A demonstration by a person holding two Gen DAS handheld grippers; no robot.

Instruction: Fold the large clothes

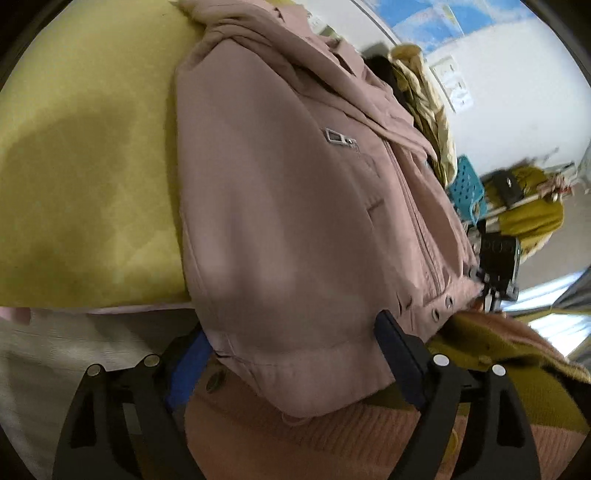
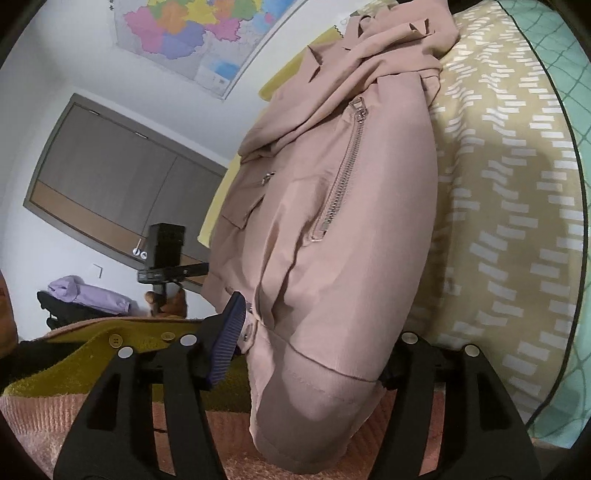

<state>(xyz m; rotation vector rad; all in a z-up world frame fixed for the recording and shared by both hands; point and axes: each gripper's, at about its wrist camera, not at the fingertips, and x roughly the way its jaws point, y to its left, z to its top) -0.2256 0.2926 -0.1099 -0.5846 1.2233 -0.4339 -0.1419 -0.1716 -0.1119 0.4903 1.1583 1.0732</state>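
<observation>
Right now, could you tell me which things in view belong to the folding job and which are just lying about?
Job:
pink jacket, its hem between the fingers of both claws
left claw
right claw

Lying about:
yellow sheet
patterned pillow
teal basket
wall map
lilac garment
</observation>
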